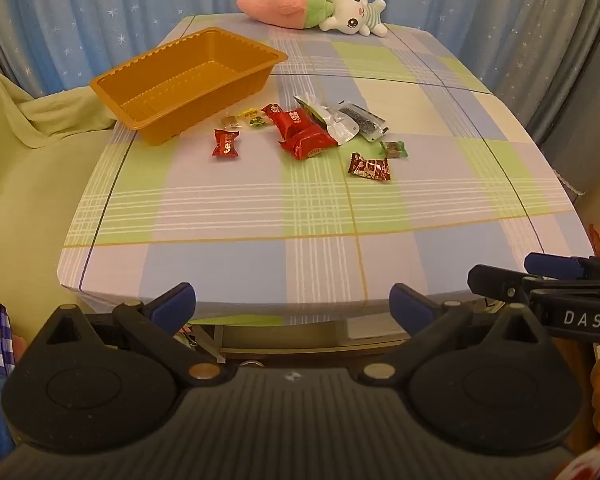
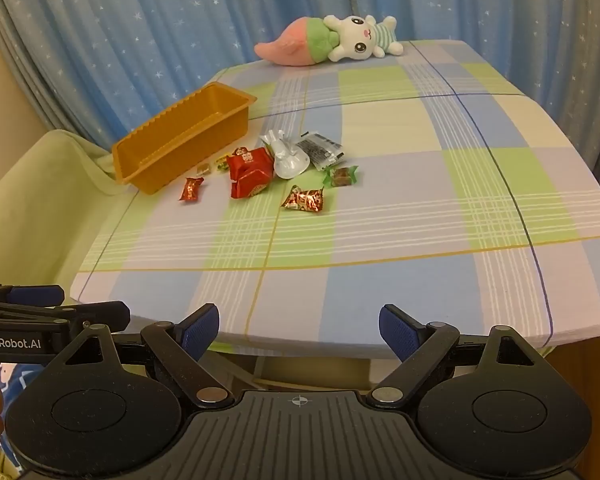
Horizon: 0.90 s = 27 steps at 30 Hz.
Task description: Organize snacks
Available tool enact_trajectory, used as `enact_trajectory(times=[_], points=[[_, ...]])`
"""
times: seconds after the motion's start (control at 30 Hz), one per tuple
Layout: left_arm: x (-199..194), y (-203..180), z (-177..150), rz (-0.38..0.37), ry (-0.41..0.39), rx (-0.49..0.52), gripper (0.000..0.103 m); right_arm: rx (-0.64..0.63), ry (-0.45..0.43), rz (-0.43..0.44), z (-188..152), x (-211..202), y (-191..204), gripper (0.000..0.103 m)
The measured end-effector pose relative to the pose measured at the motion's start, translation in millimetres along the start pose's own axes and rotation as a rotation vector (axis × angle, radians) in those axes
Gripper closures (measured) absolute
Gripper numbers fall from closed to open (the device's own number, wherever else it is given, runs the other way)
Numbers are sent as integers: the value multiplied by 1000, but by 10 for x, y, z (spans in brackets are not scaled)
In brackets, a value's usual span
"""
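Nearest, the left gripper (image 1: pixel 292 304) and the right gripper (image 2: pixel 299 328) both stood wide apart with nothing between the pads, hanging off the desk's (image 1: pixel 260 216) near edge and tilted down toward it. Each view caught the other gripper at its margin: the right one at 3 o'clock in the left view, the left one at 9 o'clock in the right view.

Farther in, the snacks lay loose in a cluster at about 12 o'clock from both grippers, mid-desk. Closest was a brown-red candy (image 1: pixel 370 167), with a green candy (image 1: pixel 395 149) just behind it. A red candy (image 1: pixel 225 143) sat alone toward 11 o'clock, and the red packs (image 1: pixel 304 132) overlapped silver packets (image 1: pixel 340 120) and small yellow sweets (image 1: pixel 252 117).

These looked light, crinkly and slippery. I judged that a pinch across the body, or on a twisted wrapper end, would hold best; a flat packet might slide away or need its edge lifted.

Beyond them, at 10 o'clock, the orange tray (image 1: pixel 112 84) stood empty, just beside the sweets. The left view showed its whole floor; the right view showed mostly its ribbed side wall. Farthest lay a plush toy (image 1: pixel 312 6) at the far edge.
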<state>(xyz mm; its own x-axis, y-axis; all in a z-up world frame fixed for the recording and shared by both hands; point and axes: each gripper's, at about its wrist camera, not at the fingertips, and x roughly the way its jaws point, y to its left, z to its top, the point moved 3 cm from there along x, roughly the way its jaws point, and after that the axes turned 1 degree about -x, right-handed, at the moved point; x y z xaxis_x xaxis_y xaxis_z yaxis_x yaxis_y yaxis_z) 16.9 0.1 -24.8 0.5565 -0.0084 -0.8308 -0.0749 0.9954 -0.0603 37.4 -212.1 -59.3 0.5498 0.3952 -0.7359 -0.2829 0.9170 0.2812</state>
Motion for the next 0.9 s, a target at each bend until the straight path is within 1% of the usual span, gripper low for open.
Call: enact_trajectory(times=[0.6,0.9], points=[[-4,1,-3,1,-3,-2,0,0,1,-1,13,25,34,16],[18,16,56,1,2,-3,0,1,2,0,23,56,39,16]])
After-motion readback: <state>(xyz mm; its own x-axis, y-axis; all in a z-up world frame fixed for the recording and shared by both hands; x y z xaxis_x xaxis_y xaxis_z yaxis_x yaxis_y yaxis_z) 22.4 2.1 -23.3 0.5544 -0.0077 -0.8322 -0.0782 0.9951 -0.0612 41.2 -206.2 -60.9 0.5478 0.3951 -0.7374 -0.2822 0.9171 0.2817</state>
